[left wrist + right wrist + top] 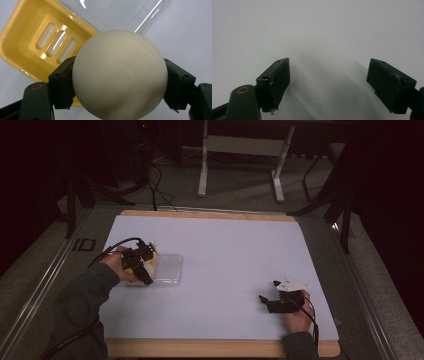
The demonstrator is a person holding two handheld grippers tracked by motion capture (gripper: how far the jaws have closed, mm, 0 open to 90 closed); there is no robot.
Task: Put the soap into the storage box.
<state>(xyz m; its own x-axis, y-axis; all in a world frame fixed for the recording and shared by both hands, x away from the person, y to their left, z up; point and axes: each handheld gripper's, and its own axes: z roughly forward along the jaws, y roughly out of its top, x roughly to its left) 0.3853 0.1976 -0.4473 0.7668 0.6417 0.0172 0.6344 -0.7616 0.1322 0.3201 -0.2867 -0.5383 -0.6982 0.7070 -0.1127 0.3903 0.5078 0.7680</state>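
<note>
Left gripper [120, 82] pinches a cream ball [120, 75] above the yellow slotted tray [22, 42], detail seen clearly in its own view. Right gripper [328, 80]: jaws spread over bare white table [225, 250].

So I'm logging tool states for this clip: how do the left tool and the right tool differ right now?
The left tool is shut on a cream ball, while the right tool is open with nothing between its jaws. The left tool hangs above a yellow soap dish and a clear lid; the right tool faces bare white table. Both have black jaws, and each is held in one of the person's hands.
</note>
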